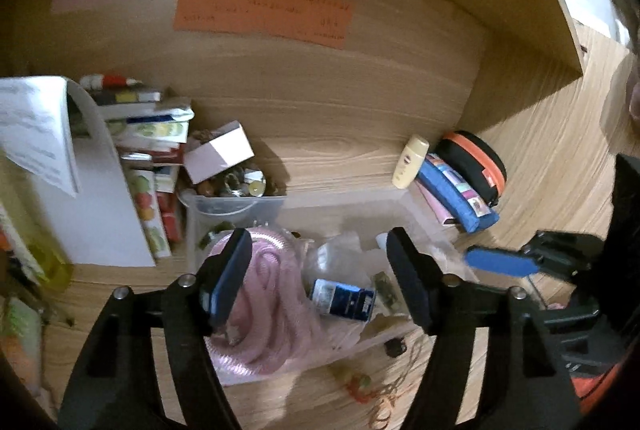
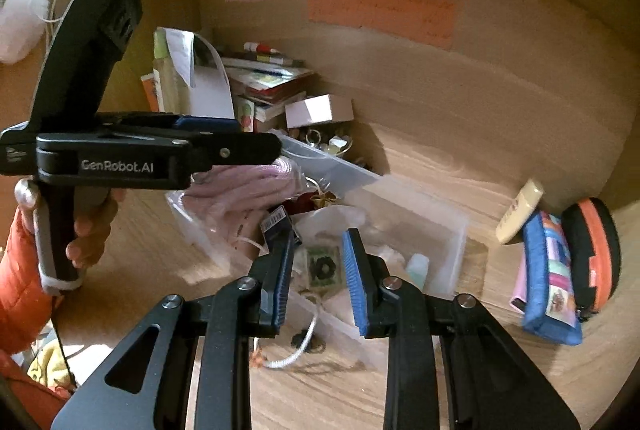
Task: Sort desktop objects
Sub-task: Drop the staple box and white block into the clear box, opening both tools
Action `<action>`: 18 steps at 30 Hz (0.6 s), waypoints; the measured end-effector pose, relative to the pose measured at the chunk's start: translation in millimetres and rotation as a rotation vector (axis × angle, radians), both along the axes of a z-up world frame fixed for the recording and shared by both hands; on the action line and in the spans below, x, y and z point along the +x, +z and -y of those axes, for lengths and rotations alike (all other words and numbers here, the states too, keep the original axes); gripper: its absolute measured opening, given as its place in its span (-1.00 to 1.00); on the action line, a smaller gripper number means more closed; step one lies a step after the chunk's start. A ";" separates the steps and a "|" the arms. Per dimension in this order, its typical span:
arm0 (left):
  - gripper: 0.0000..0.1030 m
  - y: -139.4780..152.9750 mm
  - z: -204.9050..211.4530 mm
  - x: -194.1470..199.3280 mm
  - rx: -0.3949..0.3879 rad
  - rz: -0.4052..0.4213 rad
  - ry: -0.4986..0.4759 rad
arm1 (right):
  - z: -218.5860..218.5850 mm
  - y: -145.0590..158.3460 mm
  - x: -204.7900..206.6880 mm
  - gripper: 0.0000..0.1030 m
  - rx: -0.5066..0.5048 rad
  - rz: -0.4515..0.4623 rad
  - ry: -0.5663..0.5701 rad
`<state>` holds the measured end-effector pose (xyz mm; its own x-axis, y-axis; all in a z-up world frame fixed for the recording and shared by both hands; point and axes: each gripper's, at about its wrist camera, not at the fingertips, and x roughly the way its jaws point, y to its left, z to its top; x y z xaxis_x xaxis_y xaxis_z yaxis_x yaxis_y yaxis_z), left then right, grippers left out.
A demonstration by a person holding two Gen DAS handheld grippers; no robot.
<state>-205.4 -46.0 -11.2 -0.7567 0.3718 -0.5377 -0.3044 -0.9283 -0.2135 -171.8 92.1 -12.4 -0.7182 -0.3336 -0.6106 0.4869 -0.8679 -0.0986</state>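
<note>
A clear plastic bin [image 1: 436,230] [image 2: 448,230] sits on the wooden desk. It holds a bagged pink cord [image 1: 264,294] [image 2: 240,194], a dark blue packet [image 1: 342,300] and a small green card with a black flower [image 2: 323,268]. My left gripper [image 1: 320,282] is open above the bin, over the pink cord and blue packet. My right gripper [image 2: 318,272] is open over the bin, its jaws either side of the green card with nothing between them. Its blue fingertip shows in the left wrist view [image 1: 498,262].
A second clear tub [image 1: 236,204] of small trinkets with a white box [image 1: 220,152] stands behind. Stacked books [image 1: 148,134] and papers are at left. A yellow bottle [image 1: 410,162], blue pencil case [image 1: 456,194] and black-orange pouch [image 1: 476,166] lie at right. Loose string and beads [image 1: 368,386] lie in front.
</note>
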 end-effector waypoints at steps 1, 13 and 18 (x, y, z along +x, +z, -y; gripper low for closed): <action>0.40 0.8 -1.3 3.5 -0.013 -0.005 0.007 | -1.2 0.5 3.5 -0.48 0.003 -0.005 0.000; 0.56 -13.9 -5.8 63.1 -0.135 0.010 0.027 | -24.4 -14.0 43.3 -0.17 0.016 -0.006 -0.003; 0.56 -30.0 -12.9 77.6 -0.182 0.046 0.014 | -32.6 -28.5 52.1 -0.17 0.014 0.023 -0.001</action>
<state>-127.8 -33.1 -41.2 -0.7341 0.2553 -0.6292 -0.2854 -0.9568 -0.0553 -119.7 124.7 -40.8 -0.7041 -0.3244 -0.6316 0.4884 -0.8669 -0.0992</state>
